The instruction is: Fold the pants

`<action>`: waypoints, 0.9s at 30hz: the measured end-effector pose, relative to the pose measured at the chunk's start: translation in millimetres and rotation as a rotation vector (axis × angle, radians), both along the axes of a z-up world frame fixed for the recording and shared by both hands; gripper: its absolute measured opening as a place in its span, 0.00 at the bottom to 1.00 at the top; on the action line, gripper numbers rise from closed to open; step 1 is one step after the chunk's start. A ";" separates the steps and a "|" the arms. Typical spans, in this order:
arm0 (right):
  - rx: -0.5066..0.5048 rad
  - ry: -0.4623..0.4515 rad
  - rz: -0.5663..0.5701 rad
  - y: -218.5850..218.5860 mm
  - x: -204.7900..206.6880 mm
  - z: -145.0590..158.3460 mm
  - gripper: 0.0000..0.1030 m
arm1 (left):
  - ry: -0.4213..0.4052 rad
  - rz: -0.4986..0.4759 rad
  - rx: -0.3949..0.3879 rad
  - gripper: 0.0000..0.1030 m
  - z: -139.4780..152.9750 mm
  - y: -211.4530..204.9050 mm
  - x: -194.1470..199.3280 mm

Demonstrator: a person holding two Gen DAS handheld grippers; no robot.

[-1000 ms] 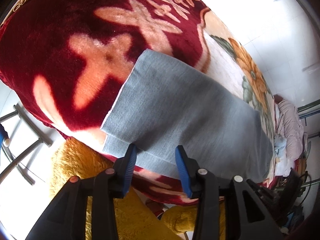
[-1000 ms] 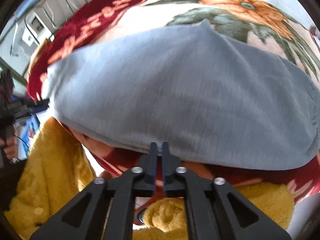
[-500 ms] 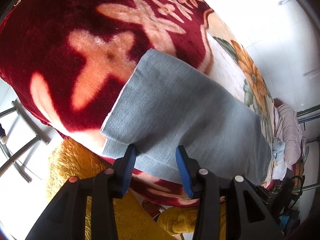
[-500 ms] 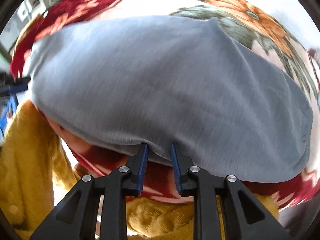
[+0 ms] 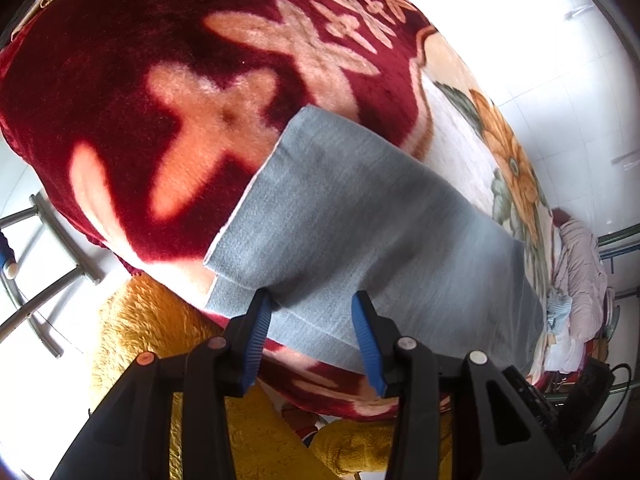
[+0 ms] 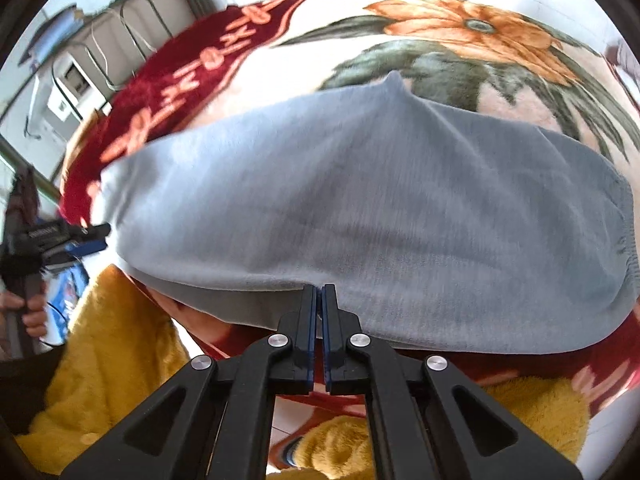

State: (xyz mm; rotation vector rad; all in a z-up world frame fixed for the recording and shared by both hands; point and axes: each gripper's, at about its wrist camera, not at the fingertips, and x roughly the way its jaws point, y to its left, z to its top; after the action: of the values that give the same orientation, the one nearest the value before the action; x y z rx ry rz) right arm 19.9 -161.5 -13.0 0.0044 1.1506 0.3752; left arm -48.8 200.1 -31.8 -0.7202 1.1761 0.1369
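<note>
Light blue-grey pants (image 5: 360, 232) lie folded lengthwise on a red floral blanket (image 5: 160, 80). In the left wrist view my left gripper (image 5: 312, 312) is open, its blue-padded fingers (image 5: 260, 320) straddling the near edge at the leg hems without closing. In the right wrist view the pants (image 6: 360, 208) fill the middle, elastic waistband at the right. My right gripper (image 6: 319, 300) is shut on the near edge of the pants, where the top layer lifts slightly. The left gripper (image 6: 80, 240) also shows at the far left of that view.
The blanket (image 6: 460, 28) has a cream centre with an orange flower. A yellow plush cover (image 6: 100, 360) hangs below its near edge. Metal rails (image 5: 36, 264) stand to the left. A pile of clothes (image 5: 580, 280) lies at the far right end.
My right gripper opened half a second ago, then closed again, now pinching the pants' near edge. The left gripper has stayed open at the hem with little movement.
</note>
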 end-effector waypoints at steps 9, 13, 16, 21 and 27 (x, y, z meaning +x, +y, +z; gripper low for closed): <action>0.017 -0.018 -0.007 0.5 -0.8 1.9 0.03 | 0.049 -0.002 0.028 0.42 -6.0 -9.4 0.5; 0.040 -0.023 -0.017 -2.6 -2.5 2.9 0.03 | 0.030 0.033 0.004 0.41 -4.6 -4.3 1.1; 0.045 -0.027 -0.010 -3.8 -3.4 5.4 0.03 | 0.015 0.059 -0.005 0.21 -2.1 1.2 -1.6; 0.025 -0.034 0.014 -1.7 -9.2 9.9 0.03 | -0.047 0.066 -0.030 0.05 9.4 5.8 -8.1; -0.030 -0.041 0.065 -1.0 -20.2 15.0 0.03 | -0.042 0.000 0.028 0.04 21.1 -3.8 -17.0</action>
State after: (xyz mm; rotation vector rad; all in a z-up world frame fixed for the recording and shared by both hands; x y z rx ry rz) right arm -0.3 -162.6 2.0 -0.0670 1.1172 0.4138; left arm -65.8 196.3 -10.8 -0.6949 1.1320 0.1373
